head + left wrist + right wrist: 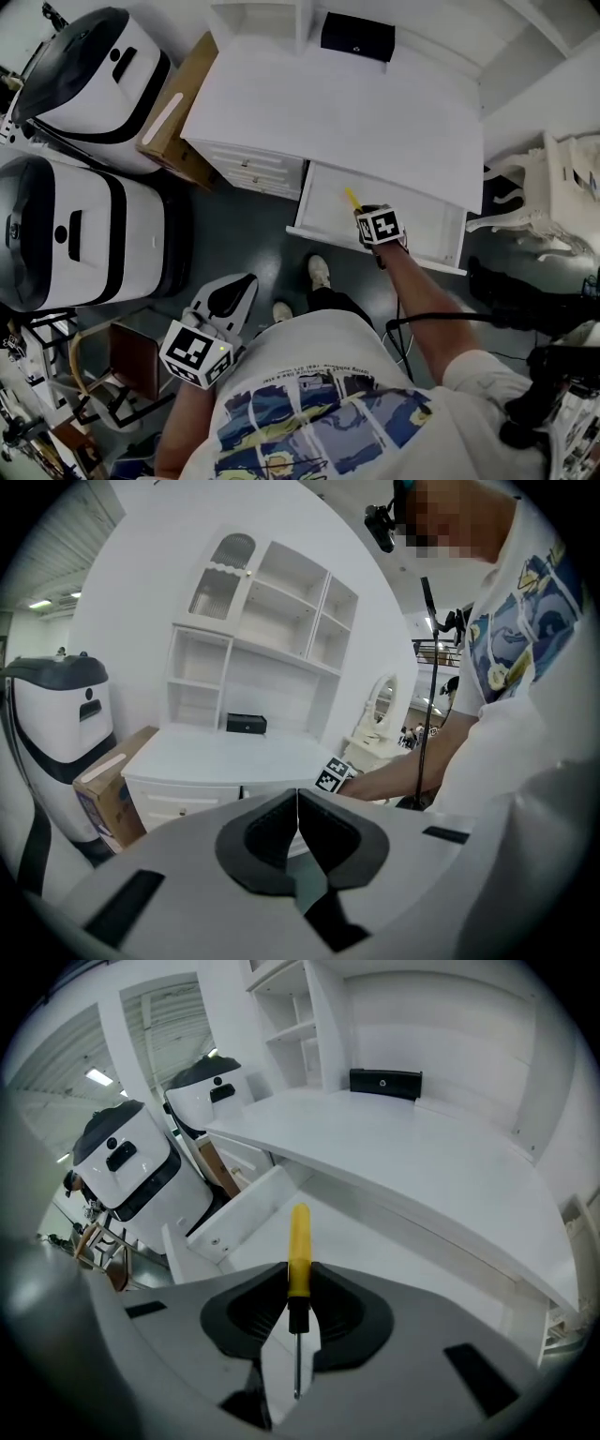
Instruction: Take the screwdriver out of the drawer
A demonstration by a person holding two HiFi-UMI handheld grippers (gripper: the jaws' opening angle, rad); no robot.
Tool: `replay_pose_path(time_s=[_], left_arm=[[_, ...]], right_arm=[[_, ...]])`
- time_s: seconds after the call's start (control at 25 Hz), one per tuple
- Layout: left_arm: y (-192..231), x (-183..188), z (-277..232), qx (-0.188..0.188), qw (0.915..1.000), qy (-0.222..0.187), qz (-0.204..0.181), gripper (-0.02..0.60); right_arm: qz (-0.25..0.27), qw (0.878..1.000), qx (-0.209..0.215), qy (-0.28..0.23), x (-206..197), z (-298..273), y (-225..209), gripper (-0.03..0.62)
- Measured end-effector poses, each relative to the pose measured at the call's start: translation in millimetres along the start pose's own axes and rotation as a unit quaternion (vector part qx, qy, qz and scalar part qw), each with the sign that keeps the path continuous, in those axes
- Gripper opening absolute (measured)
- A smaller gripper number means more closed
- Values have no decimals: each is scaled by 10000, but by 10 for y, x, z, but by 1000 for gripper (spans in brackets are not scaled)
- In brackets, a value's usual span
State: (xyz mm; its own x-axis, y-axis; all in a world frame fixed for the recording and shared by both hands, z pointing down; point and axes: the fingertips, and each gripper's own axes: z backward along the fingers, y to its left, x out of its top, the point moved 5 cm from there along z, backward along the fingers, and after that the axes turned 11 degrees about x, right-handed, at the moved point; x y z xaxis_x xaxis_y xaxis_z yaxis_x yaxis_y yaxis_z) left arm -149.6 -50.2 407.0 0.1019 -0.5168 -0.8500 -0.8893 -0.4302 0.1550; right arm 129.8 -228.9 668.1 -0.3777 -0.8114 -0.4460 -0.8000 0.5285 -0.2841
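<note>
A screwdriver [298, 1255] with a yellow handle and a thin metal shaft sits clamped between the pads of my right gripper [297, 1290], handle pointing away from me. It hangs above the open white drawer [394, 1265]. In the head view the yellow handle [352, 198] shows just beyond the right gripper's marker cube [379, 225], over the drawer [323, 202]. My left gripper [297, 817] is shut with nothing in it, held low by my left side [202, 349] and facing the desk.
The white desk [356, 112] carries a black box [357, 36] at the back under white shelves [272, 602]. A cardboard box [178, 112] leans at the desk's left. Two white and black machines [84, 225] stand further left. A white chair [539, 202] is at the right.
</note>
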Motion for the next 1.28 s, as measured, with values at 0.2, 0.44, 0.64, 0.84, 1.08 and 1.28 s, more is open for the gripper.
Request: replay_pose_path(time_s=[0.2, 0.44, 0.64, 0.84, 1.08, 1.28], left_arm=[[23, -93, 199, -106, 9998, -110, -83, 14], [61, -213, 426, -222, 9994, -212, -164, 14], [49, -332, 580, -356, 9988, -269, -185, 14], [34, -448, 703, -473, 9983, -309, -153, 14], [-1, -569, 803, -602, 9976, -327, -131, 14], [-37, -638, 878, -676, 9970, -346, -120, 14]], right_arm=[[55, 9998, -8, -199, -16, 224, 285, 94], [47, 9989, 38, -457, -72, 486, 647, 94], [58, 9977, 144, -653, -162, 718, 990, 94], [146, 9958, 417, -803, -290, 894, 1368, 94], [274, 9935, 588, -936, -424, 1130, 1738, 94], [451, 9914, 676, -1029, -499, 1298, 2004, 94]])
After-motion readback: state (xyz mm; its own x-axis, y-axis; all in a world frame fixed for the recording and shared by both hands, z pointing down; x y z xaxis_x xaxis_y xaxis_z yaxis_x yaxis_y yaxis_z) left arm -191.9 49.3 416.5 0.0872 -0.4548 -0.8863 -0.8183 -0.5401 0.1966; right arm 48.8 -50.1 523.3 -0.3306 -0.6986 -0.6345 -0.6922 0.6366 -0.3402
